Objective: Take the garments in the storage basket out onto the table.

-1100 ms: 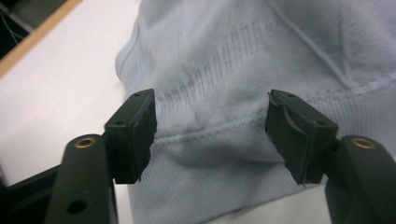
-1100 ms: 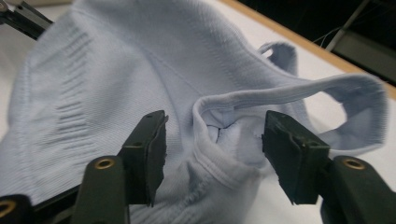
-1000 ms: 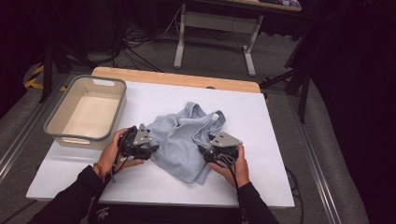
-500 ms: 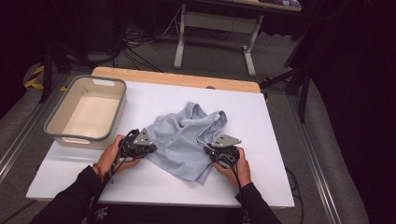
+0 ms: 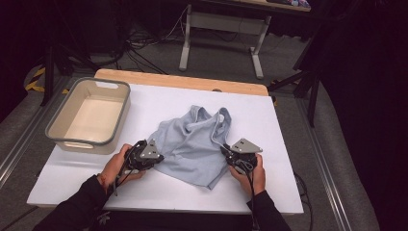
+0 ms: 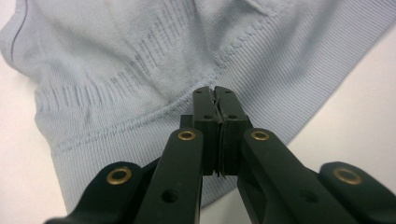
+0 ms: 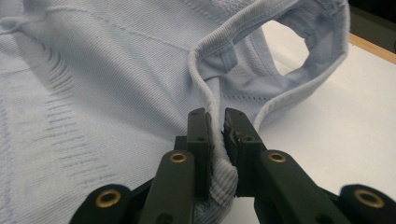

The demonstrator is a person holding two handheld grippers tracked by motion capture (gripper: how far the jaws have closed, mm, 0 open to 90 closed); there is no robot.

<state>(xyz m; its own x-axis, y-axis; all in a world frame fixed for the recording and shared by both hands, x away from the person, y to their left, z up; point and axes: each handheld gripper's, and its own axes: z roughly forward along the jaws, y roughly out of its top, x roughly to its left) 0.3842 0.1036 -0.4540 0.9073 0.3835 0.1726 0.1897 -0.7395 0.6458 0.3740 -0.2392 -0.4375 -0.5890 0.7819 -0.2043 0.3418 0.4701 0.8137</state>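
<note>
A pale blue knit top [image 5: 192,149] lies crumpled near the middle of the white table [image 5: 269,192], its body spread toward six o'clock and its neck and armholes bunched toward twelve.

The left gripper [image 5: 153,155] sits at the garment's nine o'clock edge. In the left gripper view its jaws have just closed and are pressed together on the ribbed hem [image 6: 140,126], a thin fold of cloth caught between the pads.

The right gripper [image 5: 226,153] sits at the three o'clock edge. In the right gripper view its jaws have just closed too and are pinching a thicker roll of the corded edge [image 7: 205,93], so a narrow gap remains between them; beyond, an armhole loop [image 7: 299,70] stands up off the table.

A beige bin [image 5: 122,120] stands at about ten o'clock from the garment, near its left edge but apart from it, its long side running along the table's left border. A bare wooden strip [image 5: 183,81] runs along the far edge at twelve o'clock.

Open white surface lies at six o'clock between the garment and the near edge, at three o'clock out to the right edge, and at twelve o'clock up to the wooden strip. The least free room is toward the bin.
</note>
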